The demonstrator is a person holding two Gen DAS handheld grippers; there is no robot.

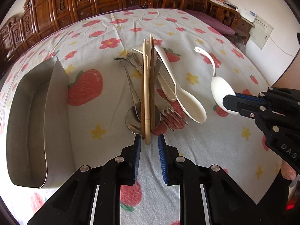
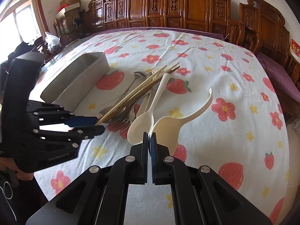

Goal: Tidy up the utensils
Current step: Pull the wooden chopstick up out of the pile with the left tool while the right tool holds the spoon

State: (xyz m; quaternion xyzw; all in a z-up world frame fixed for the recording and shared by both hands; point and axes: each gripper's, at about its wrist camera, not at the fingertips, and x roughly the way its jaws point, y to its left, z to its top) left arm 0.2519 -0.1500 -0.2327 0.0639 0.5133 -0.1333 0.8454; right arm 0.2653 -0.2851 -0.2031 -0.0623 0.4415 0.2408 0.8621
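- While the right gripper (image 2: pixel 149 138) is clamped on the bowl of a white ladle spoon (image 2: pixel 168 129), it holds this spoon in the air at the near right, with the curved handle pointing far and up.
- The left gripper (image 1: pixel 149 140) has its fingers apart, one on each side of the near end of the beige chopsticks (image 1: pixel 146 93), but they do not seem to press it yet.
- Behind it lies the pile: metal spoons (image 1: pixel 134 118), a fork (image 1: pixel 173 116) and a second white spoon (image 1: pixel 187 105), all crossing on the flowered cloth (image 1: pixel 215 150).
- The steel tray (image 1: pixel 37 112) stands at the left, apart from the pile.
- To do this step well, I think the left gripper should close only on the chopsticks, low and centred, and lift them straight so the spoons under them are not dragged.
- The held spoon should travel high over the pile to the tray.
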